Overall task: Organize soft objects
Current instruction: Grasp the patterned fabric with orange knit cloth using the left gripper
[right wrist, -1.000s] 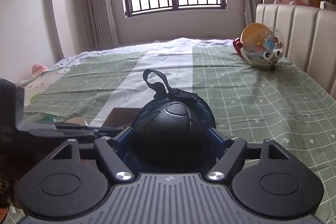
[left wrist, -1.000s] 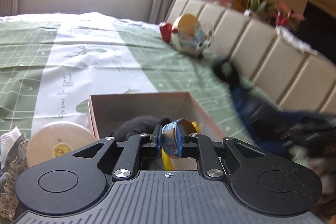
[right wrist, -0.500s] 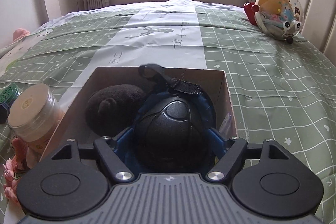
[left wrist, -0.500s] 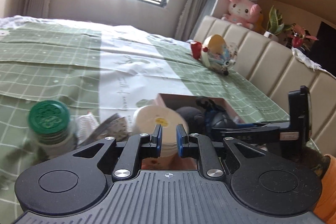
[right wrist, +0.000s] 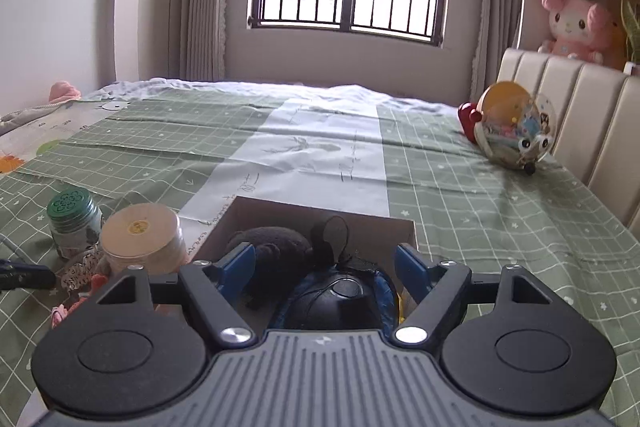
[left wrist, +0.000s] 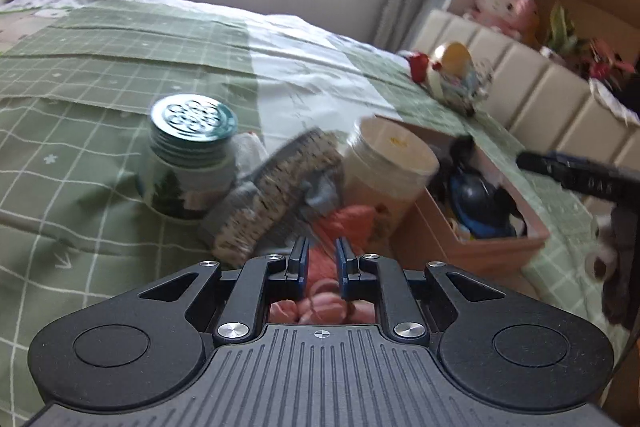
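Note:
A cardboard box sits on the green bed. Inside lie a dark plush toy and a black-and-blue padded item. My right gripper is open above the box, its jaws wide apart and empty. My left gripper hovers left of the box, jaws narrowly apart, over an orange-pink soft item. A grey patterned cloth lies just beyond it. Nothing is gripped between the left fingers.
A green-lidded jar and a cream-lidded jar stand left of the box. A round toy lies by the padded headboard. A pink plush sits on the shelf.
My right gripper opened and let the black-and-blue item go into the box, then drew back. My left gripper swung left from the box, now empty, to over the orange-pink item.

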`<state>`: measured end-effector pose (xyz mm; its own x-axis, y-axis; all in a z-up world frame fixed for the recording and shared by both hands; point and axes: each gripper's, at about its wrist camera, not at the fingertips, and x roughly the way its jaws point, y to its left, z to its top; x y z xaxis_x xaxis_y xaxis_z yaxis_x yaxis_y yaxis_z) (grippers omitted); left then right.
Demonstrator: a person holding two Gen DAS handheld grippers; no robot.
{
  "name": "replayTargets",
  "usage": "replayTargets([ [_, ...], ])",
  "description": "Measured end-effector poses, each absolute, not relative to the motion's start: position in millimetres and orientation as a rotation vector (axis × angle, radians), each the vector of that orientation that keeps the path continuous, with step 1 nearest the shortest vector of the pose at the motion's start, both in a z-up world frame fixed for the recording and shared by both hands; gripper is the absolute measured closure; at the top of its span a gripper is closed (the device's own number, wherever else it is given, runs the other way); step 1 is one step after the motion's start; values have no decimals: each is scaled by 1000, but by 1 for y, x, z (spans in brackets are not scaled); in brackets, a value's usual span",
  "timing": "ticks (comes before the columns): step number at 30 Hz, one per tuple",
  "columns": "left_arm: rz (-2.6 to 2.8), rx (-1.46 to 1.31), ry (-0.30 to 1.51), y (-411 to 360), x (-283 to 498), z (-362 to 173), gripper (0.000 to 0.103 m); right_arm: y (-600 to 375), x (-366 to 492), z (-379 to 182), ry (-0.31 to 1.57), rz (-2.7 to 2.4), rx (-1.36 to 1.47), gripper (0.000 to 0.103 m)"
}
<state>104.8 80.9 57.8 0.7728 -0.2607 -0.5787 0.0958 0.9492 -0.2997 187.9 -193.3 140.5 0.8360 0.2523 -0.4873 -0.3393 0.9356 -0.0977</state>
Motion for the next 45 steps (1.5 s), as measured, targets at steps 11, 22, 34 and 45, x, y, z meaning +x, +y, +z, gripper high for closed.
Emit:
replayTargets([
  [11,-139,-93,616,40,135,58,81,-161,123,95,560,451,-210,26],
  [22,55,0,698,67,122,32,70,-139,93,46,620,486,-252,26],
  [34,-136,-8,597,30,107,47,70,-141,101,31,665,453,-217,22],
  [45,-33,249,661,-3,141,26,64,-144,103,32,663,455,-197,21],
])
